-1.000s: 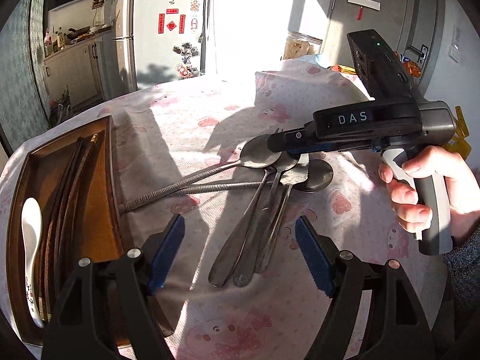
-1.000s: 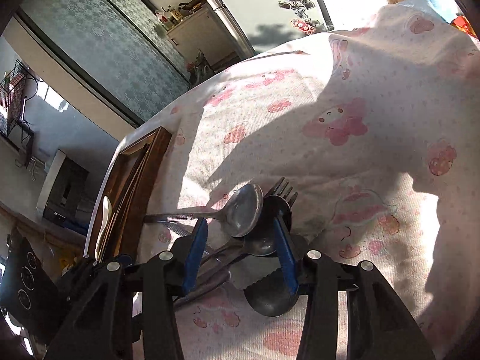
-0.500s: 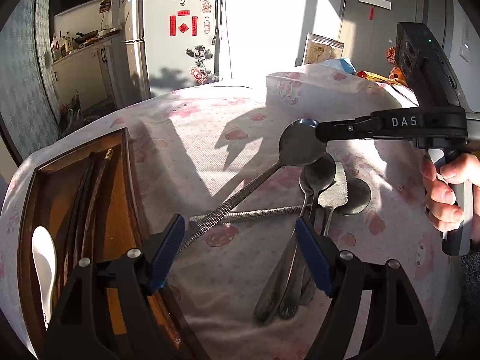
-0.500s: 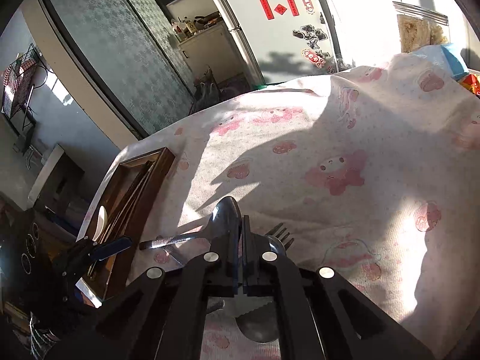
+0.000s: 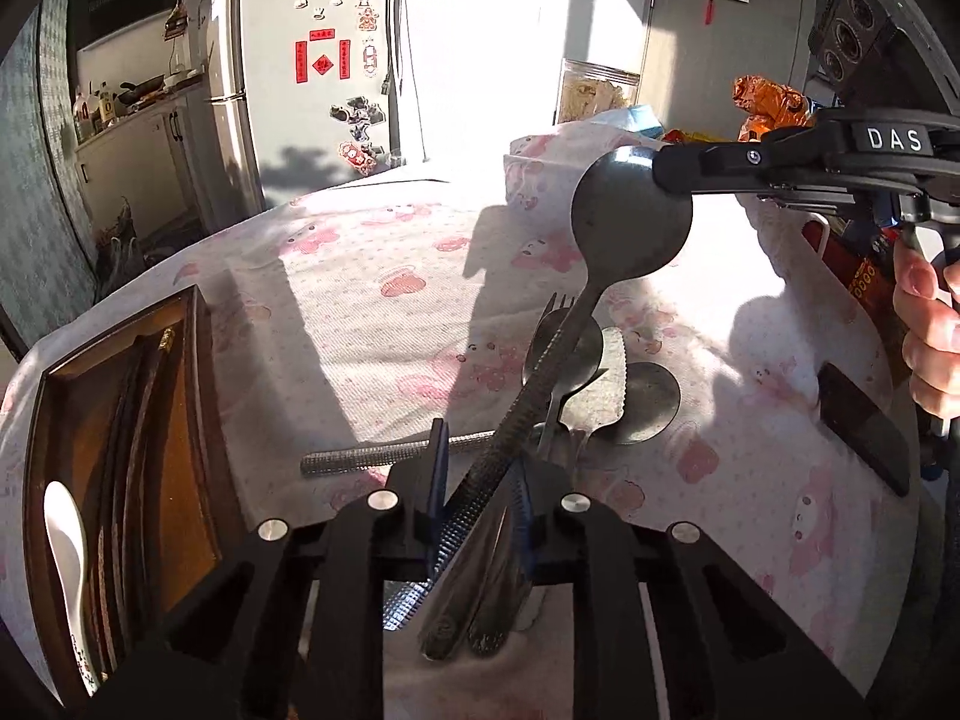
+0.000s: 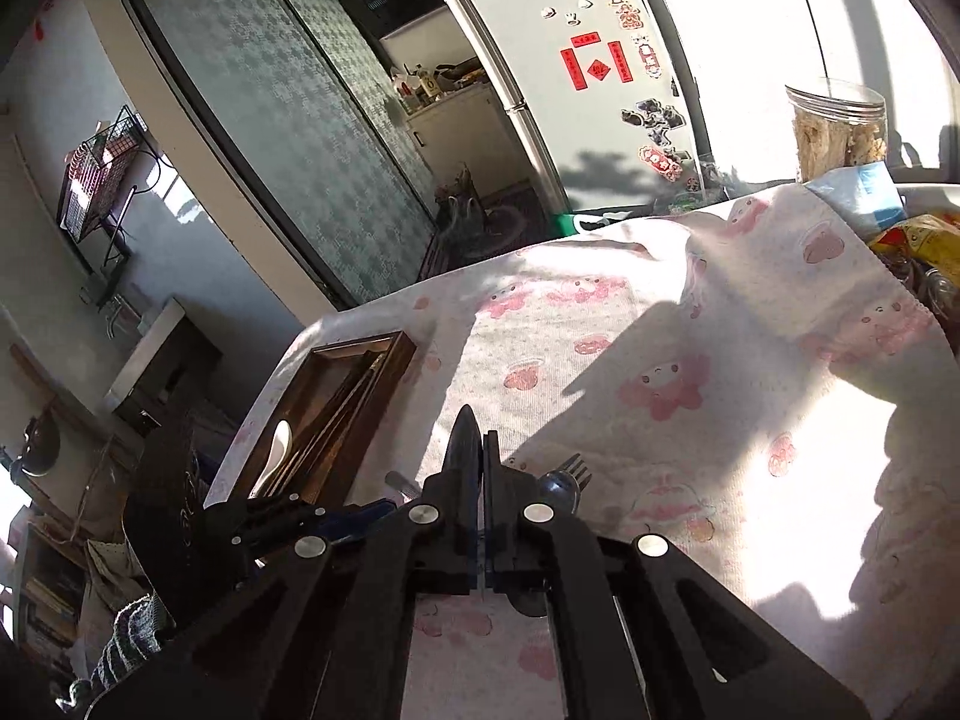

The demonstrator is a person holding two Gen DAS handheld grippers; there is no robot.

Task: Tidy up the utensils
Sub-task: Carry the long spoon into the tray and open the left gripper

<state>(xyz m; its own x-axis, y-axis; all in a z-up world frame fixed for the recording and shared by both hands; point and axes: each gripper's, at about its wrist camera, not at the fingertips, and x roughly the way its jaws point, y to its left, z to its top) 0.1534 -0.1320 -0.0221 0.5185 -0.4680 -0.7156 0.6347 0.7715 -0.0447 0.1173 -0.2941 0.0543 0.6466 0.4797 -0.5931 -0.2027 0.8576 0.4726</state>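
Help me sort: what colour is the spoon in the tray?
White, clearest in the left wrist view: spoon, tray.

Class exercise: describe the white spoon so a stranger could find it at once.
Start at the dark wooden tray at the left edge of the pink-patterned tablecloth. In its outermost slot lies the white spoon, beside dark chopsticks. It is the only white utensil; the others, piled on the cloth, are metal.

The big spoon (image 5: 627,222) has its bowl tip hidden behind the right gripper (image 5: 666,171). The pile of cutlery (image 5: 564,384) is partly hidden by the left gripper (image 5: 474,480). The tray (image 5: 198,408) is cut off at the picture's edge.
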